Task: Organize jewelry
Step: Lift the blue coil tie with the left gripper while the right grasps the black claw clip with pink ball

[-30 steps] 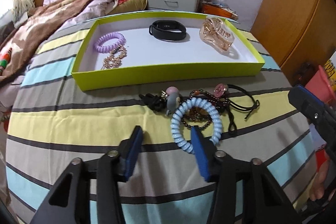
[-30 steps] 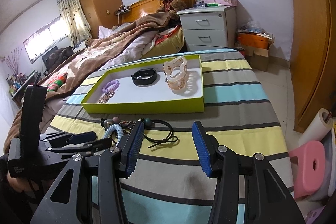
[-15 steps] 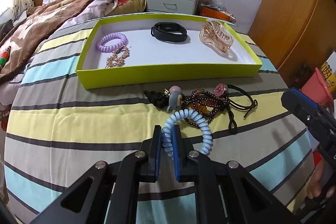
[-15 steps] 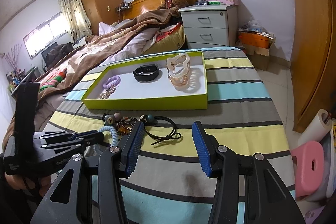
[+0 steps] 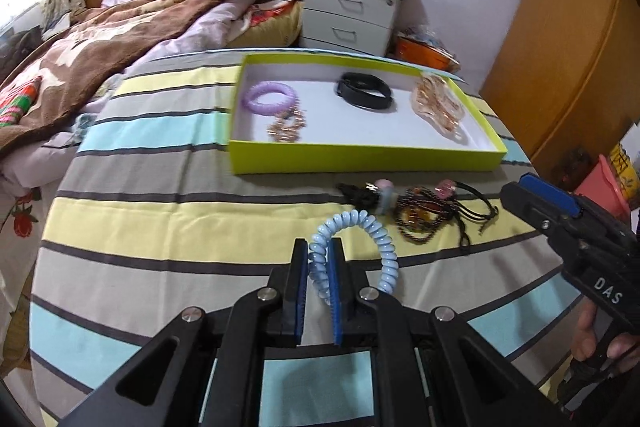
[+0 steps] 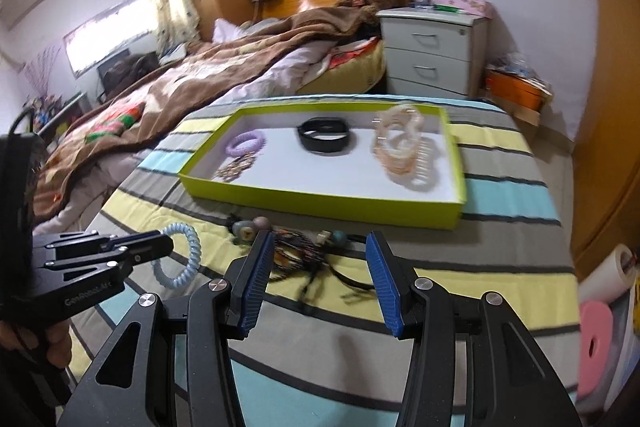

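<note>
The blue coil hair tie (image 5: 360,247) sits low in the centre of the left wrist view, pinched at one side by the left hand-held gripper (image 5: 318,279), the rest of its loop hanging free to the right. Beyond it lies the tangled pile of bracelets (image 5: 424,211), then the green tray (image 5: 360,157) higher in the frame. The right hand-held gripper (image 6: 316,275) is spread wide, holding nothing — poised over the pile. A good carry likely lifts the loop clear of the tray's near wall — releasing over bare white floor.

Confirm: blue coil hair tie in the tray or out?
Out. The blue coil hair tie is clamped in the left hand-held gripper, short of the green tray.
</note>
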Available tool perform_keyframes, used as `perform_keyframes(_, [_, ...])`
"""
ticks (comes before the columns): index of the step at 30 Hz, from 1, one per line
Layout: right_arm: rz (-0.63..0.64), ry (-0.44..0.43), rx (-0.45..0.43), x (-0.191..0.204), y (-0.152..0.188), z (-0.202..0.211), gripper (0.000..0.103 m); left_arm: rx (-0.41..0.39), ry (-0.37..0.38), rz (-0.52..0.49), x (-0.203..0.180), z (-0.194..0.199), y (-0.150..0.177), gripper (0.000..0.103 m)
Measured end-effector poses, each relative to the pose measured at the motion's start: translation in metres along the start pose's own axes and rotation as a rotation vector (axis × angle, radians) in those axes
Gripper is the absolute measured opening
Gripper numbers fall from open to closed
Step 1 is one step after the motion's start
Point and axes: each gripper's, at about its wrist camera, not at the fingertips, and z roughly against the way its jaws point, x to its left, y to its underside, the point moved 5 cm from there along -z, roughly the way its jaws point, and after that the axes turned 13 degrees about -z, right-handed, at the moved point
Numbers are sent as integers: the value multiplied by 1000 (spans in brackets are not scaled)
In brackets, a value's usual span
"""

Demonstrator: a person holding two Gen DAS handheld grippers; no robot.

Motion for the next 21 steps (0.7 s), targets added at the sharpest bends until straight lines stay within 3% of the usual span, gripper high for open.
perform_keyframes(7, [108,-62,76,41,8,-32,49,-5,-39,52,31,5,8,10])
perform_keyframes(21, [148,-15,135,52,13,-68,49,9,-32,110,57,-3,20,10])
